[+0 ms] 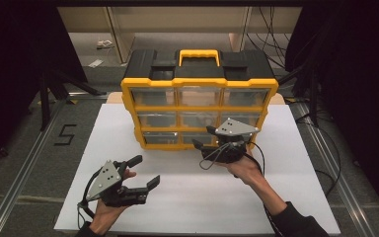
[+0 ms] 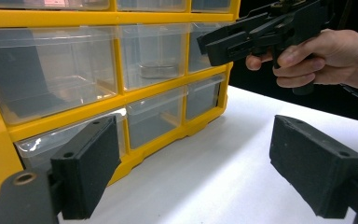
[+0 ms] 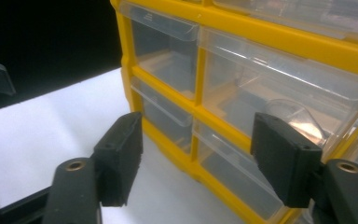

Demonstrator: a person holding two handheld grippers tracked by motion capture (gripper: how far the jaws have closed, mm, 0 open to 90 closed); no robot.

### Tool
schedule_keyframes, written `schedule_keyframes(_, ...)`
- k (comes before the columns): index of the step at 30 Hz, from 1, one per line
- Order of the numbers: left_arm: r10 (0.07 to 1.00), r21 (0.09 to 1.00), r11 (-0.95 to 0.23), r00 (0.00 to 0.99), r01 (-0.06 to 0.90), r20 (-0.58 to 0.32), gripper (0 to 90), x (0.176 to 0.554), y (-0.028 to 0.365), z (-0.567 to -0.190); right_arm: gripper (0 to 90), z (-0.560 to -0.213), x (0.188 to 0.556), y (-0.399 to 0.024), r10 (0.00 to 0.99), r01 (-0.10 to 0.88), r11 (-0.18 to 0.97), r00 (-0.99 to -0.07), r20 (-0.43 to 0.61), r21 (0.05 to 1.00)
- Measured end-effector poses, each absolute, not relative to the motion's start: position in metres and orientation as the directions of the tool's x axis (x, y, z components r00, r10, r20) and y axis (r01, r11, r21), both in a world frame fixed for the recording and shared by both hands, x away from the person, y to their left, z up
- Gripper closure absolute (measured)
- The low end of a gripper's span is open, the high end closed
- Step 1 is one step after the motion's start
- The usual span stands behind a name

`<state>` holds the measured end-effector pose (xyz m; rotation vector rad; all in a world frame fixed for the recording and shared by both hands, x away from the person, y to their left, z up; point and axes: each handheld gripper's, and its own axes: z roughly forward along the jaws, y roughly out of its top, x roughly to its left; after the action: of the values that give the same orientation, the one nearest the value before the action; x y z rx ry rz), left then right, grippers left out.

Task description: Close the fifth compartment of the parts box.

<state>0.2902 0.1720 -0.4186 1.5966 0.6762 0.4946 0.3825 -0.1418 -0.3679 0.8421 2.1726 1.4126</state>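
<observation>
**A:** Your right gripper (image 1: 203,137) is standing with its jaws apart and nothing between them; in the right gripper view (image 3: 196,158) the two black pads are framing the clear drawers without touching them.

**B:** And the left one?

**A:** Your left gripper (image 1: 145,171) is holding its jaws wide apart too, gripping nothing, with bare white tabletop (image 2: 223,177) showing between the pads. It is hovering at the near left of the table, well apart from the organizer.

**B:** Where is the organizer sitting?

**A:** The yellow drawer organizer (image 1: 200,81) is standing upright toward the far middle of the white table (image 1: 286,197), its front with three rows of clear drawers facing you and its yellow handle (image 1: 199,52) lying flat on the black top. Your right gripper is hanging just in front of the lower right part of that front, near the bottom right drawer (image 1: 197,138); whether it is touching the drawer face, you cannot tell.

**B:** And outward from there?

**A:** Your right hand (image 1: 244,168) is wrapping the gripper's body, and in the left gripper view that hand (image 2: 326,56) is showing at the upper right, beside the organizer's right edge.
</observation>
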Motion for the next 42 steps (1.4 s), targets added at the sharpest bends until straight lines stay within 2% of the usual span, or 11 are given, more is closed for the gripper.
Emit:
schedule_keyframes(4,0.674,0.988,-0.058,0.735,0.143,-0.067,15.4,0.291,0.172,-0.419,30.1,-0.368,0.379,-0.144,0.680,0.265,0.291,-0.733,-0.004,0.919)
schedule_keyframes(10,0.675,0.988,-0.056,0.735,0.143,-0.068,15.4,0.291,0.172,-0.419,28.0,-0.368,0.369,-0.147,0.677,0.252,0.259,-0.735,0.010,0.933)
schedule_keyframes(42,0.674,0.988,-0.060,0.736,0.143,-0.065,15.4,0.291,0.171,-0.419,21.9,-0.373,0.332,-0.166,0.675,0.187,0.145,-0.737,0.041,0.972)
